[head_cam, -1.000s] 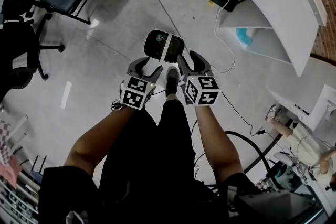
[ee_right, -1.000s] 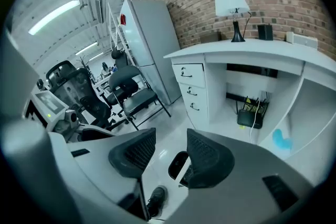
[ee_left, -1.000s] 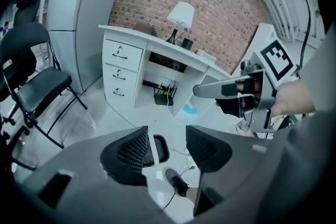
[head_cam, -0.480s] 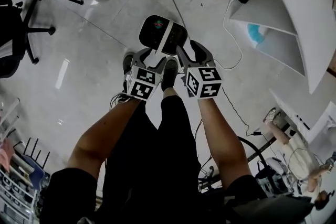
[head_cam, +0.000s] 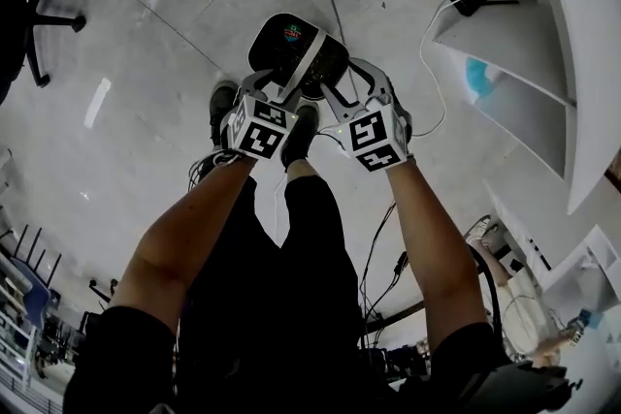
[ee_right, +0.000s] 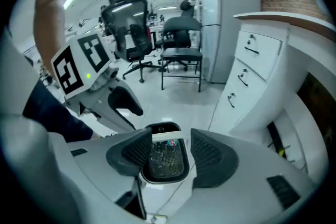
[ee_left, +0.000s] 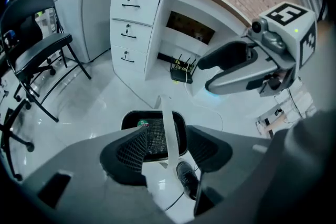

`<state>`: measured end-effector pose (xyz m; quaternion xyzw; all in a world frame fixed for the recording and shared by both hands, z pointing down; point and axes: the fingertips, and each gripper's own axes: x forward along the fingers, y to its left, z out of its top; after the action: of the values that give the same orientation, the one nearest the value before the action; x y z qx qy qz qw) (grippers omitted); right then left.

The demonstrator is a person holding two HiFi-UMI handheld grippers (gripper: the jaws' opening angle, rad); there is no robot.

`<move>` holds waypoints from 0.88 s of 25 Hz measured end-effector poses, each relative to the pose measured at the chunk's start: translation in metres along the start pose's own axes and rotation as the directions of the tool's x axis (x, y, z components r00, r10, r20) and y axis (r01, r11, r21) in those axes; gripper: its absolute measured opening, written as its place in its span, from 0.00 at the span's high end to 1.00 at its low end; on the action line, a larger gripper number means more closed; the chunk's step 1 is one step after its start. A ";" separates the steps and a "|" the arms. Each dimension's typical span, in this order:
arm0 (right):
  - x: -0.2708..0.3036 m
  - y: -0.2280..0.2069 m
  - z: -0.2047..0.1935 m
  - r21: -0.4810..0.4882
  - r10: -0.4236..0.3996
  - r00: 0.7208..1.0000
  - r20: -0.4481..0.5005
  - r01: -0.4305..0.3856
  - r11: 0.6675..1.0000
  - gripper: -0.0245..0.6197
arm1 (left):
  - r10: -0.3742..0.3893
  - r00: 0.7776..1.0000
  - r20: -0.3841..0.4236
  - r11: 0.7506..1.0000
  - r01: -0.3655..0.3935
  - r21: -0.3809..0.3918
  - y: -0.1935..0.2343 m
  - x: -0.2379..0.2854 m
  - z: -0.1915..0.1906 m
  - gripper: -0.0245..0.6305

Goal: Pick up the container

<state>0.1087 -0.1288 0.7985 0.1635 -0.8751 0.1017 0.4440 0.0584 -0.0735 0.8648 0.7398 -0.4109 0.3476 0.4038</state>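
A black container (head_cam: 279, 48) with a mesh-patterned inside and a white handle (head_cam: 306, 63) across it seems to stand on the floor, just past the person's shoes. My left gripper (head_cam: 277, 92) and right gripper (head_cam: 349, 82) hover side by side over its near edge. In the left gripper view the container (ee_left: 152, 136) and handle (ee_left: 167, 123) show in the gap of the open left gripper (ee_left: 167, 144). The right gripper (ee_right: 171, 149) frames the container (ee_right: 165, 160); its jaws are opening and press on nothing.
The person's shoes (head_cam: 301, 126) (head_cam: 221, 102) stand right by the container. A white curved desk with drawers (ee_left: 134, 23) and a router (ee_left: 181, 75) lie beyond it. A cable (head_cam: 427, 73) trails on the floor. Office chairs (ee_right: 181, 44) (ee_left: 42, 50) stand off to the side.
Both grippers have closed in over the container's near edge. The head view has swung, and the person's left shoe has come into sight.
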 end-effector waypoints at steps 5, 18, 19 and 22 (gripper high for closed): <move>0.034 0.006 -0.018 -0.325 0.082 0.991 -0.109 -0.114 0.939 0.65 | 0.009 1.000 -0.021 0.999 -0.008 0.035 -0.004 0.024 -0.011 0.62; 0.110 0.031 -0.052 -0.882 0.106 0.961 -0.256 -0.277 0.381 0.60 | 0.054 0.995 -0.082 0.998 -0.050 0.043 0.008 0.074 -0.040 0.62; 0.116 0.031 -0.055 -0.891 0.102 0.959 -0.265 -0.284 0.355 0.60 | 0.050 0.995 -0.089 0.998 -0.046 0.037 0.010 0.078 -0.043 0.62; 0.130 0.036 -0.060 -0.904 0.091 0.953 -0.290 -0.303 0.302 0.60 | 0.021 0.993 -0.114 1.000 -0.020 0.010 0.011 0.084 -0.054 0.62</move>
<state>0.0685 -0.1011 0.9377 -0.2424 -0.7394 -0.3546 0.5184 0.0738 -0.0573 0.9629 0.7163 -0.3932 0.3950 0.4198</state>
